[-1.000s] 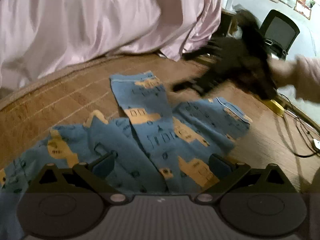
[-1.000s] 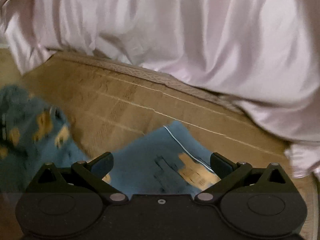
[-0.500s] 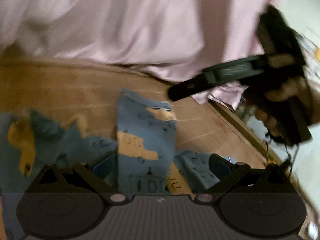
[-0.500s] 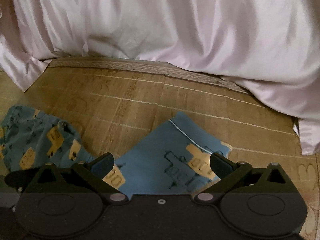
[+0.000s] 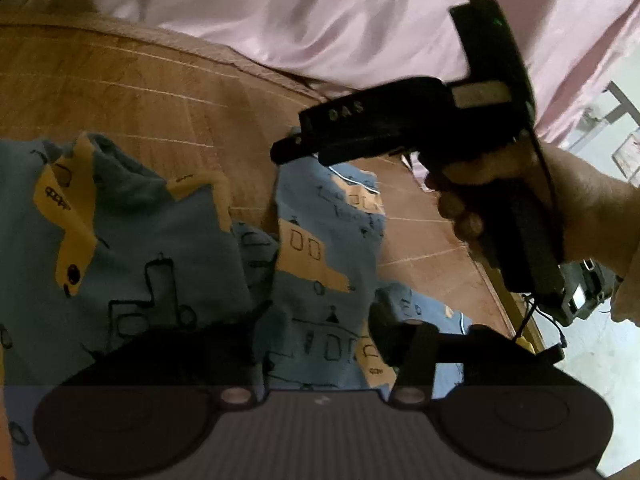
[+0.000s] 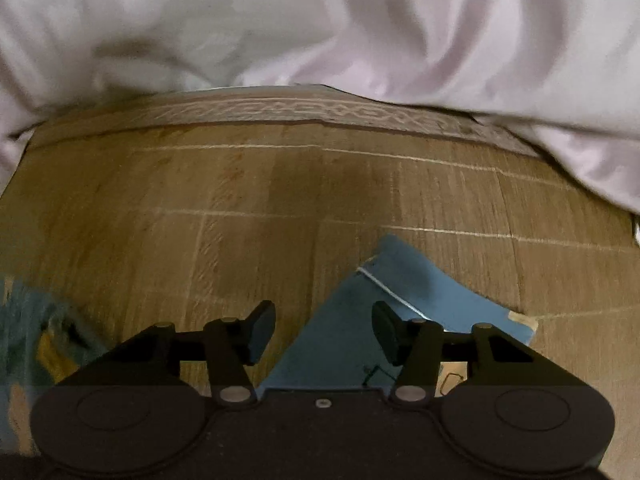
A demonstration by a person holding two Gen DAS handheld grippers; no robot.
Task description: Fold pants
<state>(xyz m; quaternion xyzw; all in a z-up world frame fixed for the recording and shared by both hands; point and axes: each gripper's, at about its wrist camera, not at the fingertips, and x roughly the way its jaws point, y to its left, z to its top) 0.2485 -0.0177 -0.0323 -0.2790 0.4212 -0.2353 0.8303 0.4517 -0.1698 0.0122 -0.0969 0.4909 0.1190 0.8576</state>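
- The pants, soft blue cloth printed with yellow trucks, lie rumpled on a woven straw mat with pale stitched lines.
- Left gripper: jaws have just been closing, cloth bunched between them (whether the pads pinch it, I cannot tell).
- Right gripper: jaws have just been closing too, still apart over a piped hem corner.
- Glossy pink sheet drapes along the mat's far edge; bare mat lies between.

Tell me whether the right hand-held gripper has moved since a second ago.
Yes. In the left wrist view the right hand-held gripper has swung down from beside the pink sheet to the pants leg end, its jaws closing.
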